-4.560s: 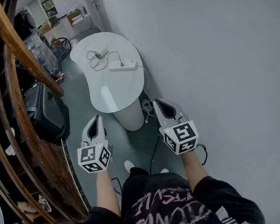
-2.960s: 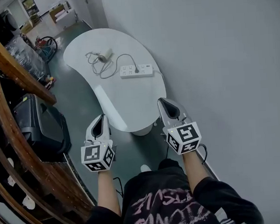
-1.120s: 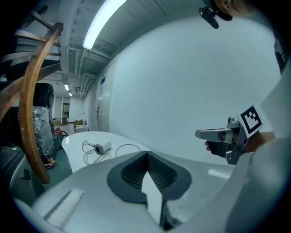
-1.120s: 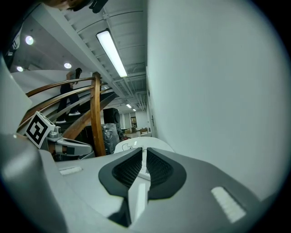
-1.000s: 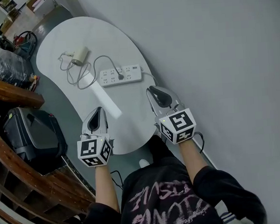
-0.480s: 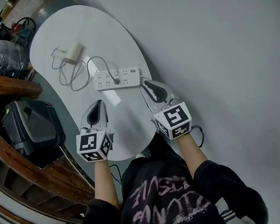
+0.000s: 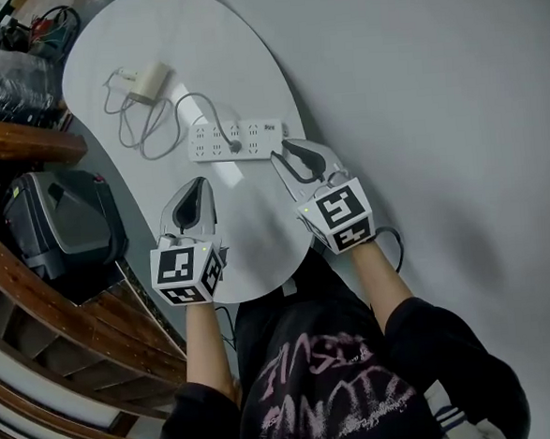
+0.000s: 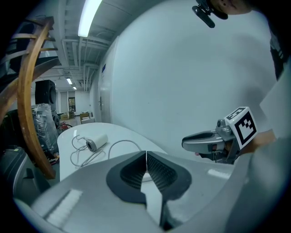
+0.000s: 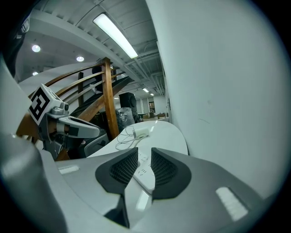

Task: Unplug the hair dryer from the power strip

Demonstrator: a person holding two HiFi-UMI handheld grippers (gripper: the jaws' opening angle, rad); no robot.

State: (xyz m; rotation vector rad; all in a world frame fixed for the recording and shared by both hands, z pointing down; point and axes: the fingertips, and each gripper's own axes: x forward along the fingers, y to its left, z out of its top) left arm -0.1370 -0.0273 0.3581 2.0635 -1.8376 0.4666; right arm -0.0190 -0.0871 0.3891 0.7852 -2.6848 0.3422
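A white power strip (image 7: 235, 140) lies across the white table (image 7: 257, 234), with a plug (image 7: 235, 147) in one of its sockets. The plug's grey cord (image 7: 192, 102) loops back to the small white hair dryer (image 7: 150, 82) at the table's far end. My right gripper (image 7: 284, 152) hovers just short of the strip's right end. Its jaws have just been opening; nothing is gripped, and the strip (image 9: 143, 174) shows beyond the gap. My left gripper (image 7: 196, 185) is shut and empty over the table, nearer than the strip. The hair dryer (image 8: 96, 142) lies far ahead of it.
A grey wall (image 7: 436, 109) runs close along the table's right side. A curved wooden stair rail (image 7: 25, 137) and a black case (image 7: 64, 219) stand to the left. The table's near edge (image 7: 261, 295) is right in front of the person's body.
The person has come up to the table. Both grippers have moved forward over it, the right one up to the power strip's end. The right jaws have spread apart; the left stay together.
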